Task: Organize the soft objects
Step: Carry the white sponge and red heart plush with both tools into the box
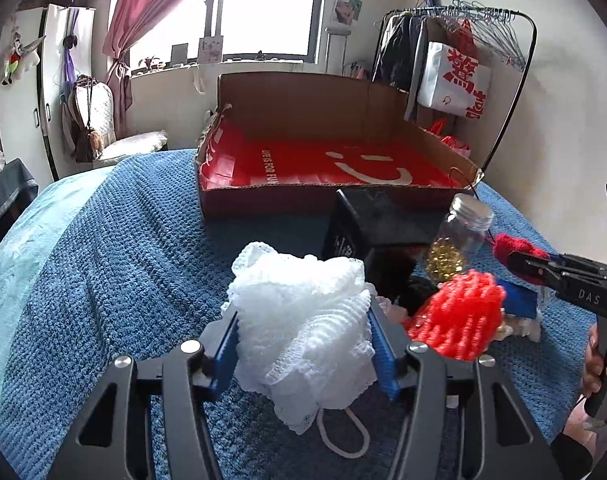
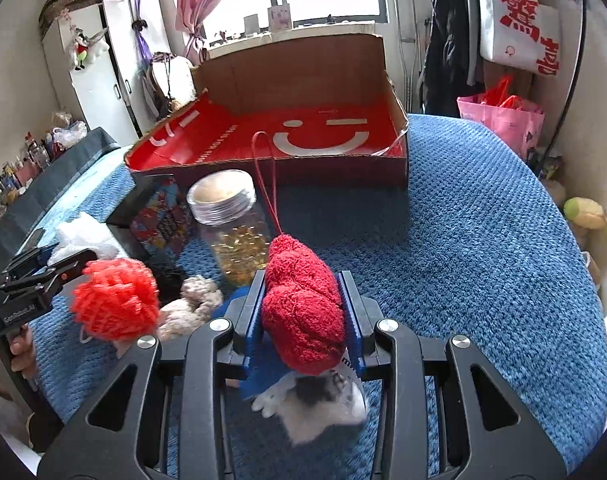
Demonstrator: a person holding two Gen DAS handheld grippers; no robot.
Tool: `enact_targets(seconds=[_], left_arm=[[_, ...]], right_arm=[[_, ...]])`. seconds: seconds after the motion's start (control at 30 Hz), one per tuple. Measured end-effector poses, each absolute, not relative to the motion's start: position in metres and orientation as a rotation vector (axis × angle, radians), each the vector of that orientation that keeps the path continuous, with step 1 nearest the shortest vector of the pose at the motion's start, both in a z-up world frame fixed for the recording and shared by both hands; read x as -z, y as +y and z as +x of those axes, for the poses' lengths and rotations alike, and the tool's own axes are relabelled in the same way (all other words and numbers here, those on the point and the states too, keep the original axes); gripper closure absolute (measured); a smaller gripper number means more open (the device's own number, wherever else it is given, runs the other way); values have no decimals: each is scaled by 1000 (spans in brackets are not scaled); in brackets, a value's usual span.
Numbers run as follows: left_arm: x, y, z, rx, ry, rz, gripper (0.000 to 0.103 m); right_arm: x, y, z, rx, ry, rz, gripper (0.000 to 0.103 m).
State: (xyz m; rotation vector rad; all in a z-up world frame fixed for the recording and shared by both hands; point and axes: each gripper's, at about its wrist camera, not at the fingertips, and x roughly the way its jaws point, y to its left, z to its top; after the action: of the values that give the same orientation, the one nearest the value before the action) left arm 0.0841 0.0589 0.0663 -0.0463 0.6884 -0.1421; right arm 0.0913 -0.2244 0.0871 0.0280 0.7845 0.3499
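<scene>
My left gripper (image 1: pixel 303 320) is shut on a white mesh bath pouf (image 1: pixel 303 320) with a white cord loop, held low over the blue blanket. My right gripper (image 2: pixel 301 312) is shut on a fuzzy red plush (image 2: pixel 301 312) with a red hanging string; it also shows in the left wrist view (image 1: pixel 515 246). A red mesh pouf (image 2: pixel 115 300) lies on the blanket between the grippers, also seen from the left wrist (image 1: pixel 459 316). A beige plush (image 2: pixel 191 308) and a white-grey plush (image 2: pixel 323 408) lie nearby. The cardboard box (image 2: pixel 303 68) with a red lining stands behind.
A glass jar (image 2: pixel 227 224) with yellow beads and a black box (image 2: pixel 151 216) stand in front of the cardboard box. A clothes rack (image 1: pixel 463 40) with a white bag is at the right wall. A pink bag (image 2: pixel 503 120) sits beside the bed.
</scene>
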Motion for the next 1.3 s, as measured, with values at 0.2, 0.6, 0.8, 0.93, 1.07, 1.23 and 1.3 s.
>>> enact_targets(seconds=[0.2, 0.6, 0.8, 0.93, 1.07, 1.23, 1.3], left_arm=[[-70, 58, 75, 144, 680, -46, 49], [-75, 67, 72, 127, 682, -54, 53], [-85, 80, 82, 97, 682, -55, 54], [-91, 88, 95, 95, 684, -63, 55], [-99, 93, 111, 99, 678, -68, 56], [-108, 94, 133, 94, 665, -49, 56], [-112, 93, 141, 96, 659, -41, 56]], right_arm=[[-91, -221, 82, -354, 780, 24, 71], [-90, -223, 81, -332, 781, 15, 71], [-88, -236, 92, -285, 792, 14, 71], [-91, -246, 104, -257, 789, 4, 71], [-96, -251, 120, -239, 782, -21, 71], [-99, -251, 141, -236, 775, -43, 71], [-102, -250, 150, -236, 767, -56, 71]])
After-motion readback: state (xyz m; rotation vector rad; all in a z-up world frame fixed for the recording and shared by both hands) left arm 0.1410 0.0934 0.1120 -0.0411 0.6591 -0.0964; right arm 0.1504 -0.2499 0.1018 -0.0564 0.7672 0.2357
